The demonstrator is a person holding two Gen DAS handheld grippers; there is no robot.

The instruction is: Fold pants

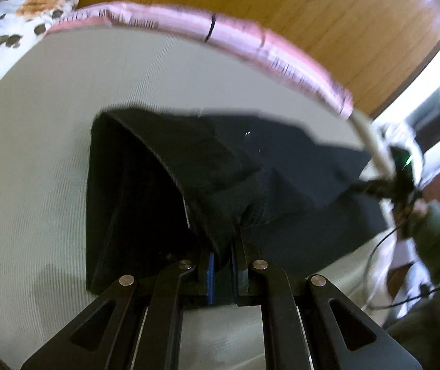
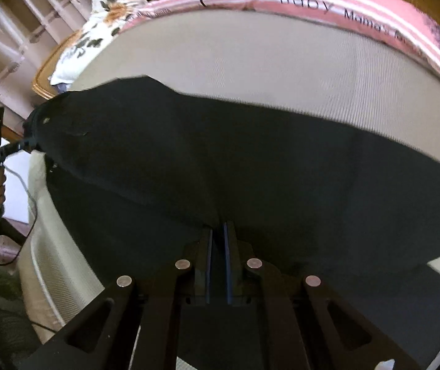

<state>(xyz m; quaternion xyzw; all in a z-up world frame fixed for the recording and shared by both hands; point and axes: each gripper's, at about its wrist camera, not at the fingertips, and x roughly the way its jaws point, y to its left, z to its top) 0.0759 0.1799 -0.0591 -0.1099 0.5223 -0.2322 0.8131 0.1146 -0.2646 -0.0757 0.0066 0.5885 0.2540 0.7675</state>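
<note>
Dark pants (image 2: 220,166), lifted, stretched between both jaws, over cream mattress (image 1: 65,123)

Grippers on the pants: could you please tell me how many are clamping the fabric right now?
2: left gripper pinches a bunched edge of the black pants; right gripper clamps their other end.

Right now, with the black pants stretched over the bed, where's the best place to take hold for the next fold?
Probably the doubled edge of the pants, where the cloth turns back on itself. Come from above, tool pointing down, and pinch that edge: it stands a little off the mattress, while the flat middle gives nothing to bite.
</note>
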